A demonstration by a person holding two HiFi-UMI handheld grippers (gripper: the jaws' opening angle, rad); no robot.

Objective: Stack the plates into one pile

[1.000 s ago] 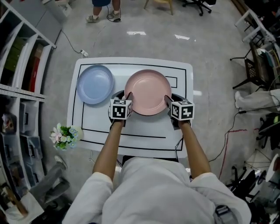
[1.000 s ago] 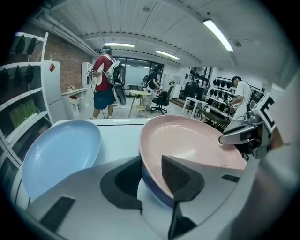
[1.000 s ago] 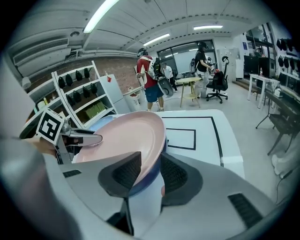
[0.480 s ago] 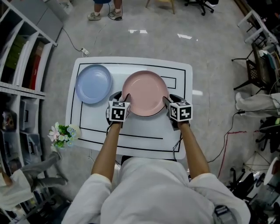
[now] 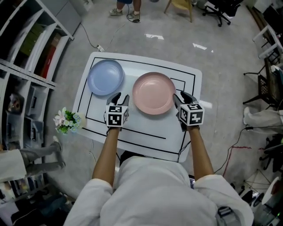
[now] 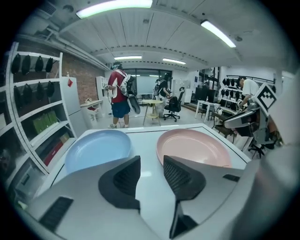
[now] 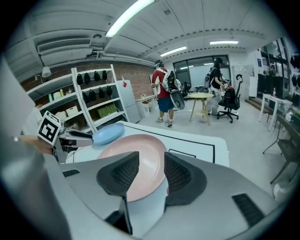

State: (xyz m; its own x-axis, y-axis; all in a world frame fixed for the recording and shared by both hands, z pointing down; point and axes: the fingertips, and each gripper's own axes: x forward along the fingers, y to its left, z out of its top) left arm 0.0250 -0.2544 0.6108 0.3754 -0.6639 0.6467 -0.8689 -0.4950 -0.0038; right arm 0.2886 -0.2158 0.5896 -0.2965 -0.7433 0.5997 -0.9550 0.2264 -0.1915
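A pink plate [image 5: 154, 93] lies flat in the middle of the white table [image 5: 146, 129], and a blue plate [image 5: 105, 77] lies to its left. My left gripper [image 5: 120, 100] hovers off the pink plate's left rim, open, with only table between its jaws. My right gripper [image 5: 179, 98] stands open just off the right rim. Both pairs of jaws have just been opening and nothing is between them. The left gripper view has its gripper [image 6: 151, 160] facing the gap between the blue plate [image 6: 96, 147] and the pink plate [image 6: 192, 147]. The right gripper [image 7: 151, 157] looks over the pink plate [image 7: 133, 143] toward the blue plate [image 7: 108, 133].
Black lines mark out the tabletop. A bunch of flowers [image 5: 66, 121] sits off the table's left edge and shelving [image 5: 26, 57] runs along the left. People stand on the floor beyond the far edge [image 5: 128, 11], and one stands at the lower left [image 5: 22, 161].
Both grippers let go of the pink plate's rims and drew back toward me and upward. The pink plate stays flat on the table.
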